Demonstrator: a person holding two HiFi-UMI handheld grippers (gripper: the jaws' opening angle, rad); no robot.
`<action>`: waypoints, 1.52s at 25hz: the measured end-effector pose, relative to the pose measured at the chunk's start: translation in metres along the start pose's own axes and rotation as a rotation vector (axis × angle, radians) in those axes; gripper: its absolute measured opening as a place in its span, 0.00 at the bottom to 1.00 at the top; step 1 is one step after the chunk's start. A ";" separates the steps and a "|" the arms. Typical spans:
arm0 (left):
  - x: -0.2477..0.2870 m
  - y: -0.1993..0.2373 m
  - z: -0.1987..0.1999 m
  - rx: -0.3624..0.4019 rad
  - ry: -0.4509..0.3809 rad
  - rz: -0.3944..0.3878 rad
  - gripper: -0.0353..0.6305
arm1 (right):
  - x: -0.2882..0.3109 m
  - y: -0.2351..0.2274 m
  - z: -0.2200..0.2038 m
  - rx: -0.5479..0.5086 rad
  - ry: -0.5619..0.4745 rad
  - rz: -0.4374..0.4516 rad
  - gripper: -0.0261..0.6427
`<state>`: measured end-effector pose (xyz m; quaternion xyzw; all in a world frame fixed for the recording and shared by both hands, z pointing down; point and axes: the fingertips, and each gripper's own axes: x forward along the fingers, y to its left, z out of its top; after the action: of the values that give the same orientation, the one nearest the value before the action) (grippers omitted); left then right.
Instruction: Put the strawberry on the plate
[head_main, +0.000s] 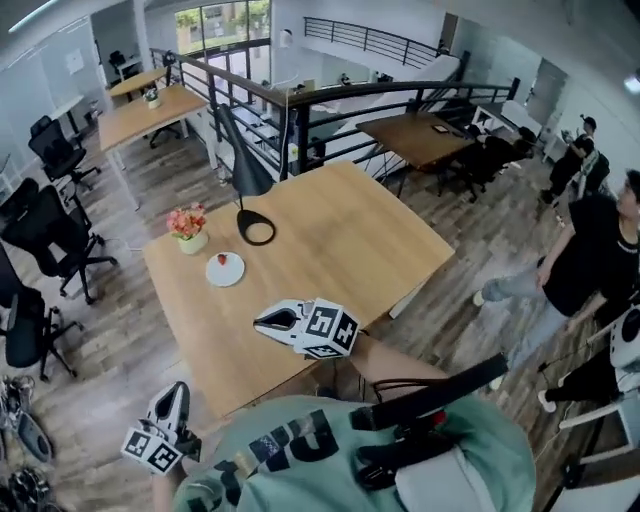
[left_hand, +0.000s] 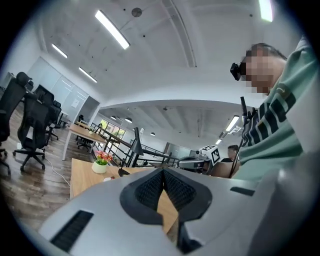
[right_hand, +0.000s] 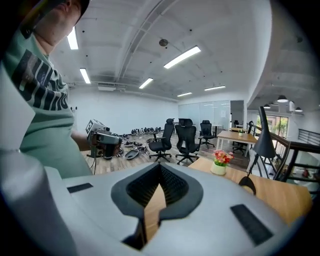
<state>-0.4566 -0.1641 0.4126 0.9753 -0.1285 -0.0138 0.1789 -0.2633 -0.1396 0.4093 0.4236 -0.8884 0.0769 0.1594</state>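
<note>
Head view: the strawberry lies on the plate, just right of the flowers. Both grippers are well nearer the person than the flowers, the right gripper over the table, the left gripper off its edge.
Left gripper view: fingers pressed together, empty.
Right gripper view: fingers together, holding nothing.

Counts: single items on the table, two tools, more furniture around

Two tools show: the left tool and the right tool. The near table carries one plate, one strawberry, one pot of flowers and one black lamp. Three other tables of the same wood stand farther off, two at the upper left and one at the upper right, making four. At least three black office chairs stand at the left, and at least two people at the right.
</note>
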 end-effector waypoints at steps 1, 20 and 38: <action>-0.001 0.002 0.003 0.003 -0.001 -0.025 0.06 | 0.000 0.005 0.002 0.000 -0.004 -0.018 0.05; 0.054 -0.103 0.000 0.038 -0.126 0.106 0.06 | -0.103 -0.039 -0.012 0.018 -0.127 0.088 0.05; 0.121 -0.130 -0.004 0.074 -0.040 0.059 0.06 | -0.147 -0.099 -0.053 0.161 -0.214 0.020 0.05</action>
<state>-0.3074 -0.0760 0.3732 0.9766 -0.1611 -0.0230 0.1404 -0.0884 -0.0806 0.4079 0.4322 -0.8953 0.1040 0.0281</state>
